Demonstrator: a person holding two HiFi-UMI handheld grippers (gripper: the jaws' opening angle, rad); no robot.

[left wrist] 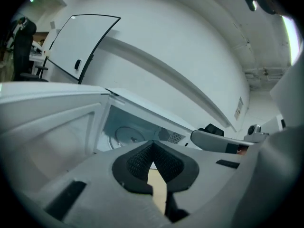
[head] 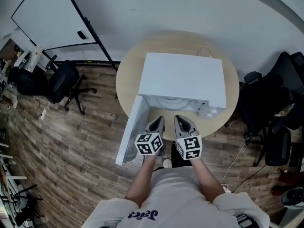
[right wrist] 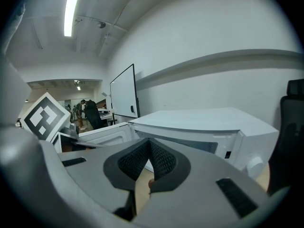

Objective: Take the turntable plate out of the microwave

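A white microwave [head: 183,77] stands on a round wooden table [head: 127,96], its door [head: 130,129] swung open toward me on the left. Inside the cavity lies the round turntable plate [head: 175,101], also seen as a pale disc, the turntable plate [left wrist: 129,136], in the left gripper view. My left gripper [head: 157,123] and right gripper [head: 181,122] hover side by side just in front of the opening, both shut and empty. The left gripper [left wrist: 153,145] points into the cavity; the right gripper [right wrist: 148,144] faces the microwave [right wrist: 204,132] front.
Black office chairs stand at the left [head: 61,82] and right [head: 268,103] of the table. A whiteboard [head: 52,18] leans at the back left. A cable [head: 205,51] runs behind the microwave. The control knobs [head: 209,112] sit at the microwave's front right.
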